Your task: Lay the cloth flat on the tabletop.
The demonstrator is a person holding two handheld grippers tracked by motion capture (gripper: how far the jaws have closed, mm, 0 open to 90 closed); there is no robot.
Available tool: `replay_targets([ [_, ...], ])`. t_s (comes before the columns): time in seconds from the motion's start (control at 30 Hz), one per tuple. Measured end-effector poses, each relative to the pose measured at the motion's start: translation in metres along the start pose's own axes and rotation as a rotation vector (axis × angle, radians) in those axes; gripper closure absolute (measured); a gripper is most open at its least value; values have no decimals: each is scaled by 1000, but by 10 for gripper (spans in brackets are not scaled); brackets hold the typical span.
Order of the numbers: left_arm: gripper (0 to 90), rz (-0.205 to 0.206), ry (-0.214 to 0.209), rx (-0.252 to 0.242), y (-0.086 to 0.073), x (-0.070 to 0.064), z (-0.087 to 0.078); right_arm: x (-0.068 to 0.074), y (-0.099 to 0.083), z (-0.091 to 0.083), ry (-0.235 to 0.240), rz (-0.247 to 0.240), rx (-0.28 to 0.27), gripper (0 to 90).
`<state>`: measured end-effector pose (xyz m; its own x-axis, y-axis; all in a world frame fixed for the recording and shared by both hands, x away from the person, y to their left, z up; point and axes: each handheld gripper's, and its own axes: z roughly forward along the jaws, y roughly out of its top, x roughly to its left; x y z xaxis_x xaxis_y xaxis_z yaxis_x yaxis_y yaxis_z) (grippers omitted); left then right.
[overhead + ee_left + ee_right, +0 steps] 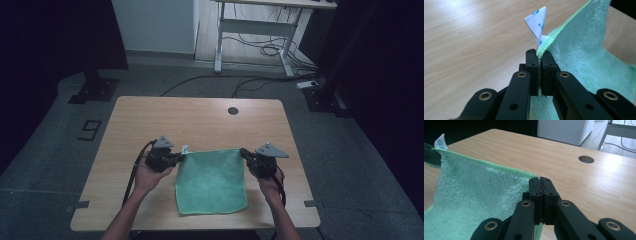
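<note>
Two claws grip the far corners of a green terry-cloth towel [212, 181]. Left claw [539, 56] is clamped tight on the corner bearing a white paper label [537, 23]; right claw [540, 181] is pinched on the opposite corner. Between them the far edge is lifted off the light wooden table [200, 117], while the near part lies flat.

Towel [584, 47] corner is hidden between the left gripper's [539, 55] fingers [532, 62]; its far edge is cut off at top of left gripper view. Label [537, 21] print too blurred to read. In right gripper view, towel runs off bottom-left; left gripper mostly cut off at left edge.
</note>
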<state>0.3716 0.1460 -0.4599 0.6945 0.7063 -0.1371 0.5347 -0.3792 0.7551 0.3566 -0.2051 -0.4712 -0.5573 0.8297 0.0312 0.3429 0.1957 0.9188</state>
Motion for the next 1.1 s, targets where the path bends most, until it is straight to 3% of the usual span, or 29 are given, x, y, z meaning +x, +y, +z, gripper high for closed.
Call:
replay_targets([
  [0.2,871,-29,16,9,14,16,16,-4,8,9,-19,-4,6,884],
  [0.37,871,-27,22,20,28,29,34,-17,12,22,-47,4,32,884],
  [0.43,840,-20,54,24,36,34,43,-22,13,28,-60,15,48,882],
  [0.47,733,-19,101,21,37,35,46,-25,13,31,-69,23,63,876],
  [0.5,473,-20,185,20,39,36,50,-32,11,38,-71,46,105,683],
  [0.53,473,-27,243,27,40,37,52,-32,11,38,-71,46,105,683],
  [0.57,349,-56,265,0,38,38,44,-35,9,43,-120,48,157,526],
  [0.6,365,-56,265,0,38,38,44,-35,9,43,-120,48,157,526],
  [0.63,374,-57,249,-21,35,37,39,-34,8,37,-126,46,128,457],
  [0.73,371,-49,247,-21,24,30,28,-32,7,28,-126,48,95,442],
  [0.83,357,-50,246,-19,13,33,24,-21,4,18,-69,25,67,445],
  [0.93,344,-67,228,-15,12,40,25,-12,1,19,-42,4,71,450],
  [0.97,292,-85,216,-11,12,47,28,-7,-2,24,-32,-11,80,452],
  [1.1,197,-86,176,-6,12,54,31,-5,-9,37,-25,-8,117,465],
])
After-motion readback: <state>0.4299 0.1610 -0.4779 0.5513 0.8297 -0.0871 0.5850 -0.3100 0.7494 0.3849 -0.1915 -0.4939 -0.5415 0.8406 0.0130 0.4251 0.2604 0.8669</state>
